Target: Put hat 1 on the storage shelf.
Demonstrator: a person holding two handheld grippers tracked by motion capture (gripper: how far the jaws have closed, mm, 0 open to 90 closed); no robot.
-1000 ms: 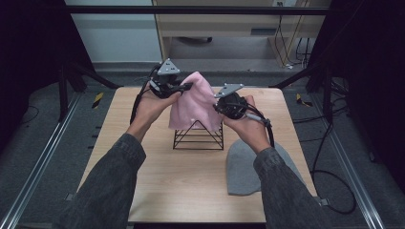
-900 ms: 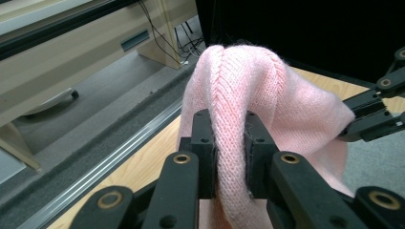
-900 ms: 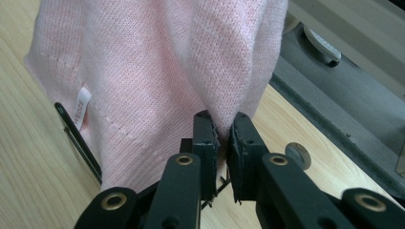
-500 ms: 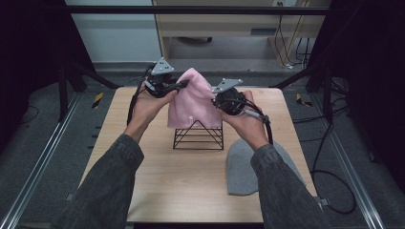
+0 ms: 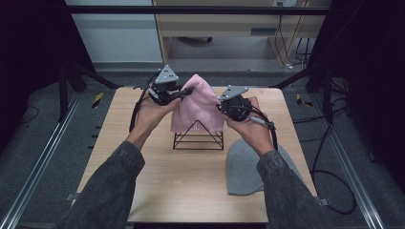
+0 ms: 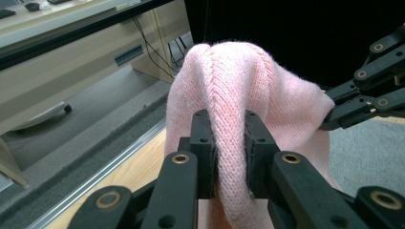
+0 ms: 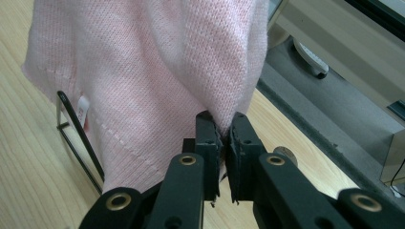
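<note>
Little has shifted since before: both grippers' fingers (image 6: 205, 143) pinch the soft, light pink knit beanie (image 5: 198, 102) by side folds, centre frame.

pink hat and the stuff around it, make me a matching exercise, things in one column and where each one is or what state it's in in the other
Things:
1. pink hat
2. grey hat
3. wire stand
4. left gripper

Places or states:
A. lying flat on the table near the person's right forearm
B. standing on the table, a black triangular frame under the pink knit
C. draped over the frame, pinched from both sides
D. jaws shut on a ridge of pink knit

Pairs: 1-C, 2-A, 3-B, 4-D
</note>
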